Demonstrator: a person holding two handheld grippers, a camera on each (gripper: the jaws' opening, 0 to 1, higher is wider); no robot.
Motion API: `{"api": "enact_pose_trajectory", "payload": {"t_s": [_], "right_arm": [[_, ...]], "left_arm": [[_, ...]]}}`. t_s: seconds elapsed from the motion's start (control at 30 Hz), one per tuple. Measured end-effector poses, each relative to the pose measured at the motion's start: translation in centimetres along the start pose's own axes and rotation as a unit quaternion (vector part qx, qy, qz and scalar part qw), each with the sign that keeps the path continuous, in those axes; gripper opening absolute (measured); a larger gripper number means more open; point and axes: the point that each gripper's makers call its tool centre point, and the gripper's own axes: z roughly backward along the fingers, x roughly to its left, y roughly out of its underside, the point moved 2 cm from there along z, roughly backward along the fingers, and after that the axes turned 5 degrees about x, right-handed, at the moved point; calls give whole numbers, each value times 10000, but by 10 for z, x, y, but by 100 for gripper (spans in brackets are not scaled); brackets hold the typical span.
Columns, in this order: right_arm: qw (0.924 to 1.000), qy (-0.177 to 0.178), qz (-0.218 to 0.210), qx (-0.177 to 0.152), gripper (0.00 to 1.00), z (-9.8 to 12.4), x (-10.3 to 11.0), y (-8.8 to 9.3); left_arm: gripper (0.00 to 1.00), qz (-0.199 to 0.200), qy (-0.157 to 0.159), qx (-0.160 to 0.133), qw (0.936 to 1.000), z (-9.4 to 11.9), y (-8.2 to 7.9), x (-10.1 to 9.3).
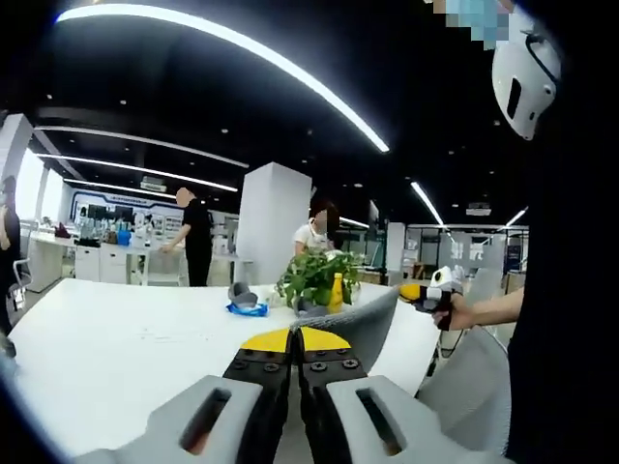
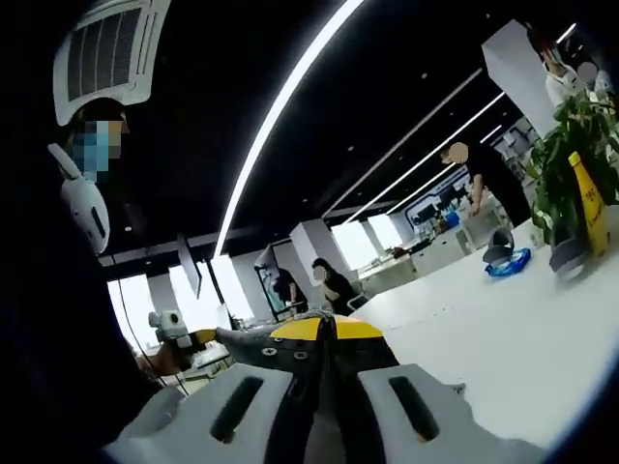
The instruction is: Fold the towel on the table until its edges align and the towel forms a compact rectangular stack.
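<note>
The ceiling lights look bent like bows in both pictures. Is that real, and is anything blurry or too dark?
Left gripper view: the fisheye lens bows the ceiling light strip; the white table is evenly lit, and the plant is sharp.
Right gripper view: the light strip curves too, the scene tilts, the plant stays clear, and the person's dark clothing shows no detail.

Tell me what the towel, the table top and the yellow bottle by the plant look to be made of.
The towel: grey woven cloth, matte; it drapes limply from the left claw, shut on its edge.
The table: looks like white laminate or painted board, smooth with a faint sheen; which one is unclear.
The yellow bottle: probably plastic, opaque and slightly glossy; too small to be sure.
</note>
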Motion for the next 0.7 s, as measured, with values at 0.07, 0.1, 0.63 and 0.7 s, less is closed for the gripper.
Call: {"api": "enact_pose_trajectory", "payload": {"t_s": [0.07, 0.1, 0.63, 0.7], "right_arm": [[9993, 253, 145, 227, 0, 1, -7, 6], [9969, 527, 406, 409, 0, 2, -14, 8], [9685, 1418, 1014, 1777, 0, -24, -58, 44], [9647, 1431, 978, 1981, 0, -32, -64, 50]], "left_arm": [[1, -41, -50, 105, 9999, -1, 5, 1], [1, -34, -64, 173, 9998, -2, 8, 1], [1, -160, -428, 1286, 9906, -23, 54, 39], [1, -98, -492, 1435, 9884, -25, 63, 47]]}}
